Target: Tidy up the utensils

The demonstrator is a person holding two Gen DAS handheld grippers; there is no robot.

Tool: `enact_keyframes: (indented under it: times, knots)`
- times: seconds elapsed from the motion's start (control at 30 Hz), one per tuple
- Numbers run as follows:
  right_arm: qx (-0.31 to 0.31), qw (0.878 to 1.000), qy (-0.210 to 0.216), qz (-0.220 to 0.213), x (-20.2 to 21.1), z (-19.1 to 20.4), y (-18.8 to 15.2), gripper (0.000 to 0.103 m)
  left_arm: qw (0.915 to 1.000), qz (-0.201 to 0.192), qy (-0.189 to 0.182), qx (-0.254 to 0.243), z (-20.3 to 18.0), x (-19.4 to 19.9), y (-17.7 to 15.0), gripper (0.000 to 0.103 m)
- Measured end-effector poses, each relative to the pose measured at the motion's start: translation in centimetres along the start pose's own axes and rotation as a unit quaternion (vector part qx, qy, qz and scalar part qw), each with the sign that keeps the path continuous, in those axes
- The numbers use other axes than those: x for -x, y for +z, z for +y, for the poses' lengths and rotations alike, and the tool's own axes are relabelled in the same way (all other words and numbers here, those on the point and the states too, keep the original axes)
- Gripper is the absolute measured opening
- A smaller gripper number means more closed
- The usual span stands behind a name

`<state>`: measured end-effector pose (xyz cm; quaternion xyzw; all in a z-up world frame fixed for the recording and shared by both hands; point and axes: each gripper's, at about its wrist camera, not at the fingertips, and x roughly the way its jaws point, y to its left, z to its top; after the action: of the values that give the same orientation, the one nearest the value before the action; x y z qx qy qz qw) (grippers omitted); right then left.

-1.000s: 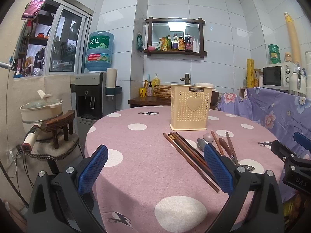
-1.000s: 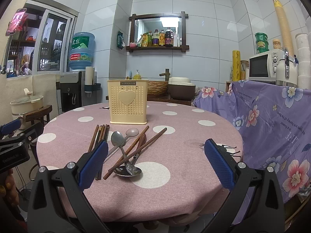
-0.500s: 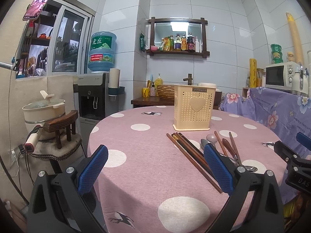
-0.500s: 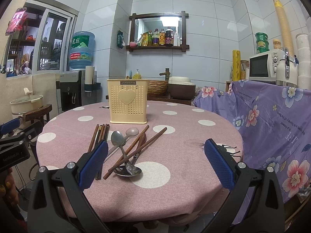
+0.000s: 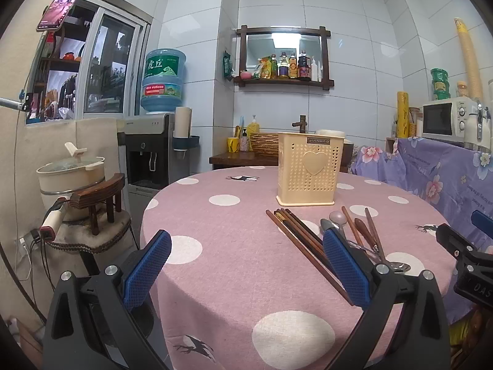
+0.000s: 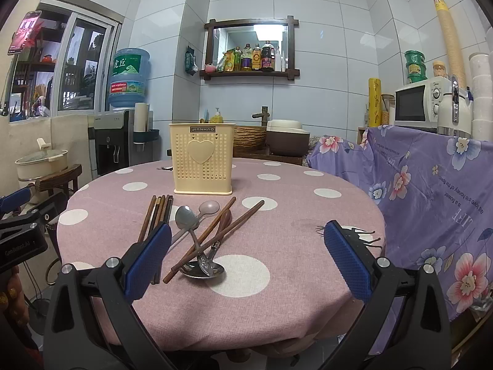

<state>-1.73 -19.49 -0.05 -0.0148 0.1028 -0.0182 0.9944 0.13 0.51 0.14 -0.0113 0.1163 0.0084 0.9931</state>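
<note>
A cream perforated utensil holder stands upright on the round pink dotted table. In front of it lie a bundle of dark chopsticks, a grey spoon, a pinkish spoon, a metal spoon, a brown wooden spoon and crossed brown chopsticks. My right gripper is open at the near table edge, its left pad beside the chopstick ends. My left gripper is open, left of the utensils, holding nothing.
A purple flowered cloth covers a counter on the right with a microwave. A water dispenser, a pot and a small wooden stool stand to the left. A sink counter with a basket is behind the table.
The left wrist view has shifted slightly, so the holder and utensils sit a little further right. The right gripper has not moved. Both grippers stay open.
</note>
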Motion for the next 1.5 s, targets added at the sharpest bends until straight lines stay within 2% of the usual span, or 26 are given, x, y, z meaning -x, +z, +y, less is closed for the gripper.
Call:
enact_keyframes:
  times: [1.5]
  knots:
    - [0.001,1.000,0.000,0.002,-0.17,0.14,-0.18,0.098,1.0000,0.001,0.001,-0.001,0.00,-0.08,-0.19,0.098]
